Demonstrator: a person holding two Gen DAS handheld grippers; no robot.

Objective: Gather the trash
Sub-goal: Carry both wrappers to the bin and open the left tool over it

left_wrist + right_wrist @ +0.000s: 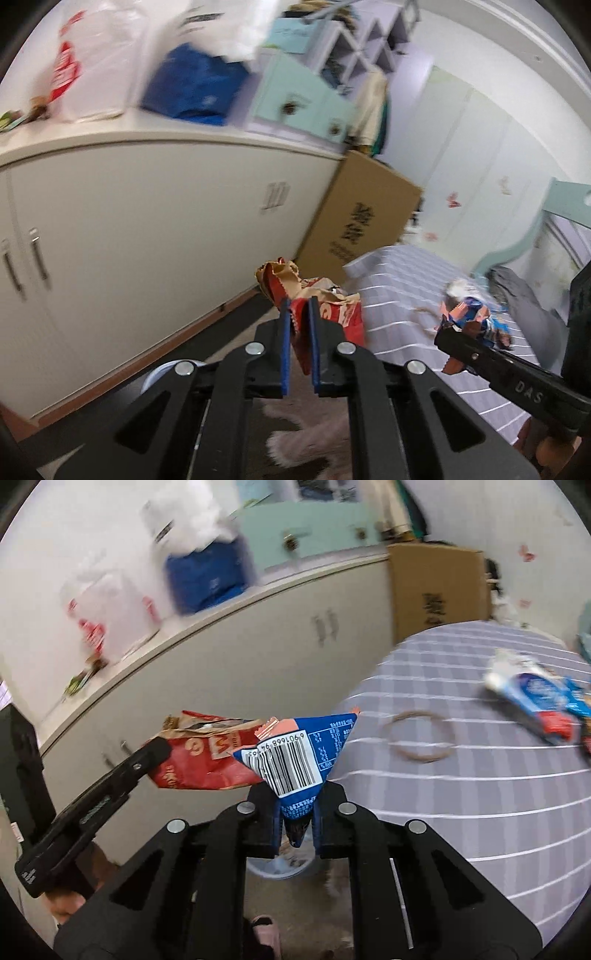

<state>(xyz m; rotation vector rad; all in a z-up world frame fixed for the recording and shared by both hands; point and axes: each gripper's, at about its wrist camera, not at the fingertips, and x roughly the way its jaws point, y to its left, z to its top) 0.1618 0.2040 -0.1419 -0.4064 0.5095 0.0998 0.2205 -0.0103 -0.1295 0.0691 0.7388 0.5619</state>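
Striped bed [480, 794] right; brown loop [421, 736], blue packet [535, 696] lying there. Cabinet [147, 221] far left. Left gripper [298, 314] clenched on red wrapper [332, 306]; right gripper [297, 812] clenched on blue wrapper [295, 753], both tilted downward, off bed edge.

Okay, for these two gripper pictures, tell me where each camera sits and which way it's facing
Left wrist: sits on the left gripper, looking along its fingers, shut on a red snack bag, toward a cream cabinet; the right gripper shows at right.
Right wrist: sits on the right gripper, shut on a blue barcoded wrapper, facing the striped bed; the left gripper shows at left.
Shared: both bags, cabinet, bed, cardboard box.
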